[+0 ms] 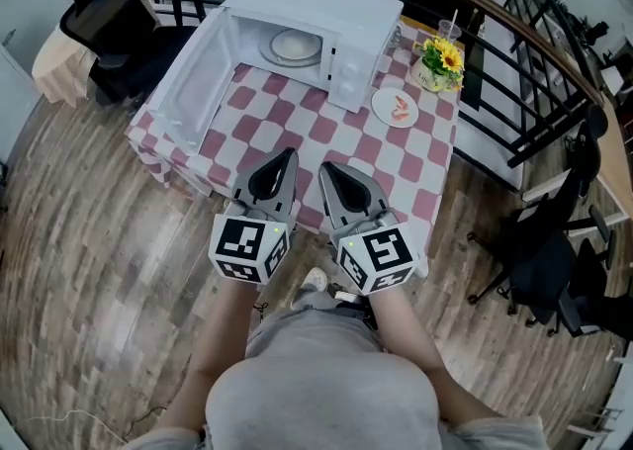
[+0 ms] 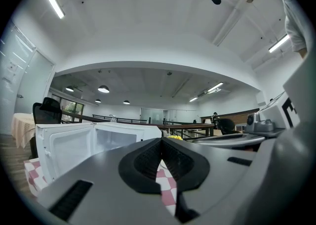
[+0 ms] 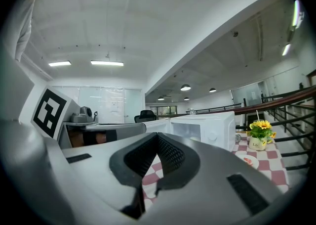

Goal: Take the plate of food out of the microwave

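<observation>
Plate of food [image 1: 295, 45] inside the open microwave [image 1: 331, 18], flat on the cavity floor, toward the far edge of the table [image 1: 297, 136]. Microwave door [image 1: 198, 82] swung out to the left, standing along the table's left edge. Left gripper [image 1: 288, 155] and right gripper [image 1: 326, 169] side by side over the near edge, level, noses aimed at the microwave. Both clenched tight, pad against pad, nothing between the jaws; same reading in each gripper's own view, only checked cloth visible below the closed tips. Key relation: plate straight ahead of both claws and well apart from them, most of the cloth in between. Round plate, so no long axis to square up with, just the near rim facing the opening. Left claw almost in line with the plate and slightly further forward; right claw offset right, more toward the control-panel side. Probable needs: jaws opened before entry, low level approach through the opening, open door kept clear on the left. Small plate [image 1: 398, 107] with pinkish food out on the cloth just right of the microwave, near a pot of yellow flowers [image 1: 438, 60] by the far right corner; already outside, so presumably not the target.
</observation>
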### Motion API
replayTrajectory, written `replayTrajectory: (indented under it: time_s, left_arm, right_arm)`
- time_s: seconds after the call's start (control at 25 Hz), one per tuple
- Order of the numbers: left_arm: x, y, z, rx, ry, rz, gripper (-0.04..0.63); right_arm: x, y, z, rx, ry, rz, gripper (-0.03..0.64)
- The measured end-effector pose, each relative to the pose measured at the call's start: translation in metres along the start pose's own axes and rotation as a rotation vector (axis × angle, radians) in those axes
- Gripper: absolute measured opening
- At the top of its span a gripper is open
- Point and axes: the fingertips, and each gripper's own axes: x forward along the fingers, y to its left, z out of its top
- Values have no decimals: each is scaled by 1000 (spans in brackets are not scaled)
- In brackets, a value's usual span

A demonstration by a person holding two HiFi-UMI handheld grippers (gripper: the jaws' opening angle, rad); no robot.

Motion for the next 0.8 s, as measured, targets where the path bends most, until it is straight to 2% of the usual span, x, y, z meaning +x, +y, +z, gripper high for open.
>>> replayTrajectory:
  time_s: [0.44,0.8]
  left_arm:
    - [49,27,-6,-2,28,-18,2]
    - [72,44,-10,-28,25,-7,2]
  right_arm:
    - [49,-30,-1,17,1,-3,25]
    - [63,-45,-3,24,-1,-15,25]
